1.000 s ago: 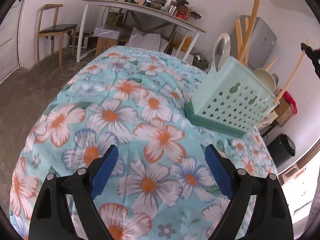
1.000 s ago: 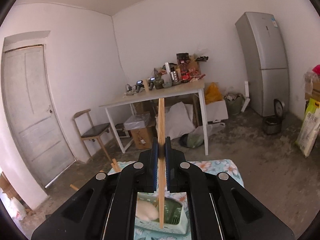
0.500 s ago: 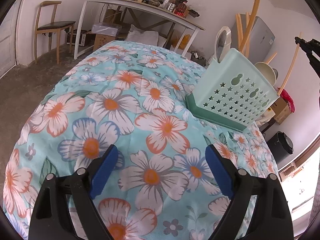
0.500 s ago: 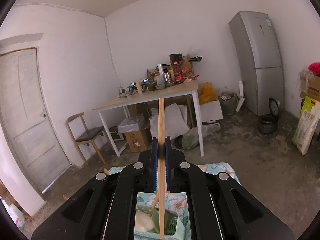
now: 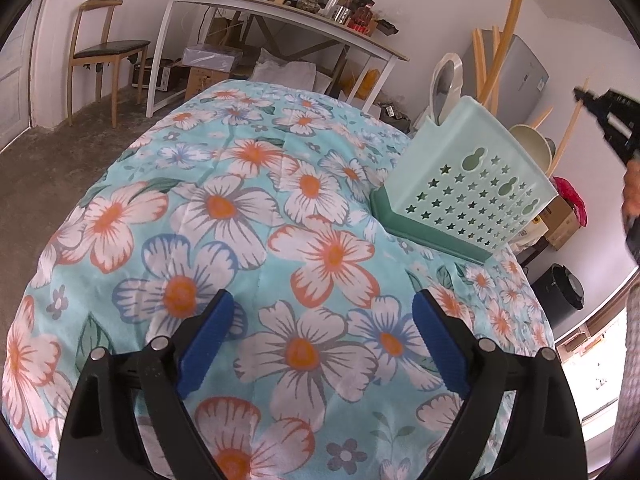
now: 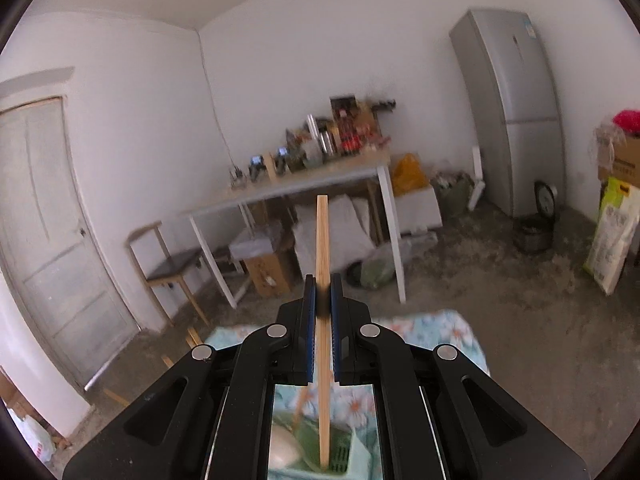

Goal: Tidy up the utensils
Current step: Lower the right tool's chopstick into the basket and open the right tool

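A pale green utensil basket with star-shaped holes stands on the flowered tablecloth, with several wooden sticks and a white spoon sticking out of it. My left gripper hovers open over the cloth, nothing between its blue pads. My right gripper is shut on a wooden chopstick held upright; its lower end dips into the basket below. In the left wrist view the right gripper shows at the far right above the basket, holding the chopstick.
A white work table with bottles and clutter stands by the wall, a wooden chair beside it. A grey fridge is at the back right, a rice cooker on the concrete floor. Boxes and bags lie under the work table.
My right gripper has sunk with the chopstick, whose lower end now reaches into the basket. The left gripper has stayed where it was, still open.
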